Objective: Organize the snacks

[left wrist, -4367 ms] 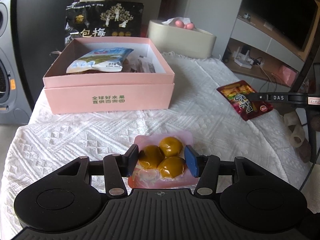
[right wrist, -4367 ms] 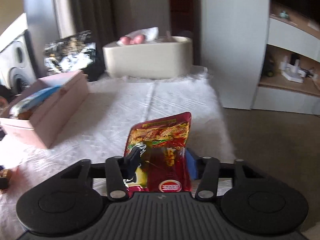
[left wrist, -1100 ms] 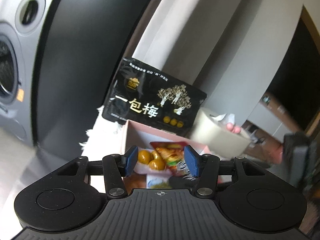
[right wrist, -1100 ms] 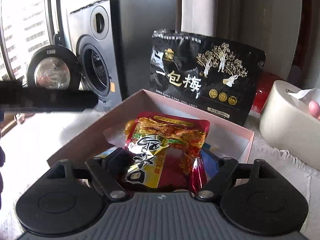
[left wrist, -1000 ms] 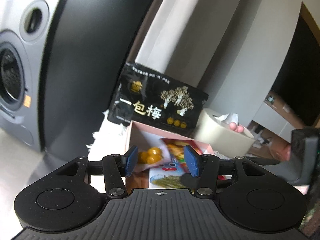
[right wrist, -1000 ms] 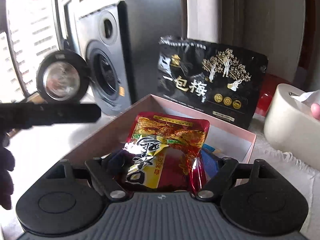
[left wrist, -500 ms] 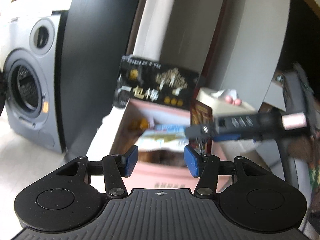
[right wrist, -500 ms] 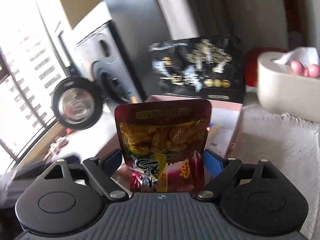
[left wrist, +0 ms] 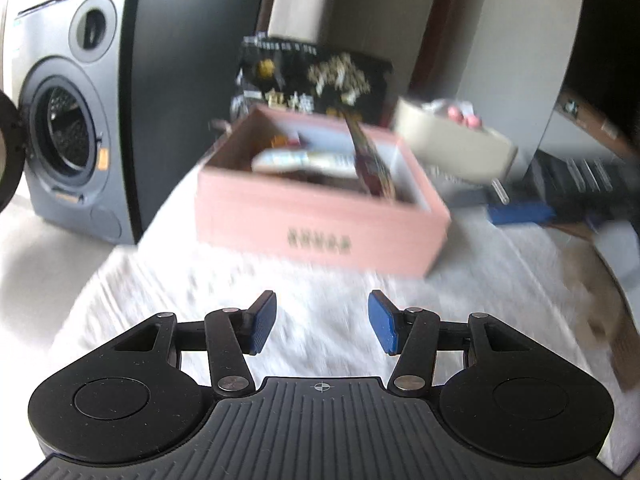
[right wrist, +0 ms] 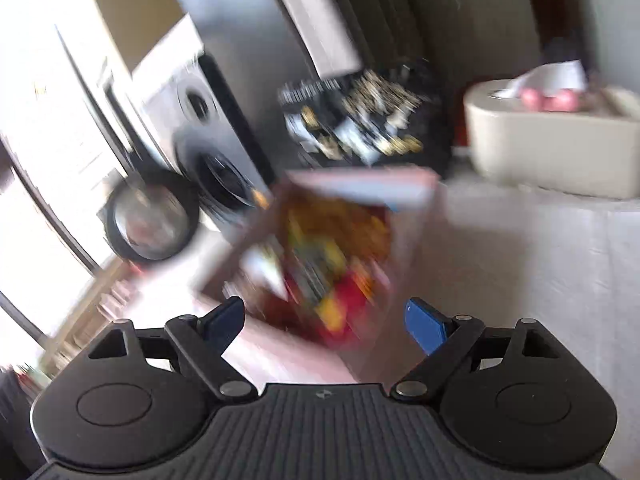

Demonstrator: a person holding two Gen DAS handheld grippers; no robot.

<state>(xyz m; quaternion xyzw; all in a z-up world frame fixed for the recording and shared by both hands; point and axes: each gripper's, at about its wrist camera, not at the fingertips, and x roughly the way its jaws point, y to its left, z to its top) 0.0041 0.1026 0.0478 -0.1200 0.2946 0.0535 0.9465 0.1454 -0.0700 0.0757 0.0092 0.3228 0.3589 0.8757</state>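
Nearest the left wrist camera, the left gripper (left wrist: 322,328) stands with its two blue ribbed pads spread wide and nothing between them, hovering over a white textured cloth (left wrist: 328,284) blurred by motion; the black plastic body below is ridged, with two round discs at either side. Beyond the cloth sits the pink box (left wrist: 320,216), a rectangular cardboard carton with matte walls and small dark lettering on its front; inside lie a pale flat packet (left wrist: 304,159) and a red snack pouch (left wrist: 370,160) that stands on edge, tilted, near the right wall. Just behind the box leans a glossy black bag (left wrist: 316,76) with gold and white print; to its right rests a rounded cream tissue holder (left wrist: 452,148); far left, a grey washing machine (left wrist: 68,120) shows its round open drum.

In the right wrist view, the right gripper (right wrist: 324,324) is likewise spread wide, empty; the red snack pouch (right wrist: 332,264), a crinkled foil smear of red and yellow, lies beyond the pads inside the pink box (right wrist: 380,188); farther off are the black bag (right wrist: 360,124) and the tissue holder (right wrist: 552,148).
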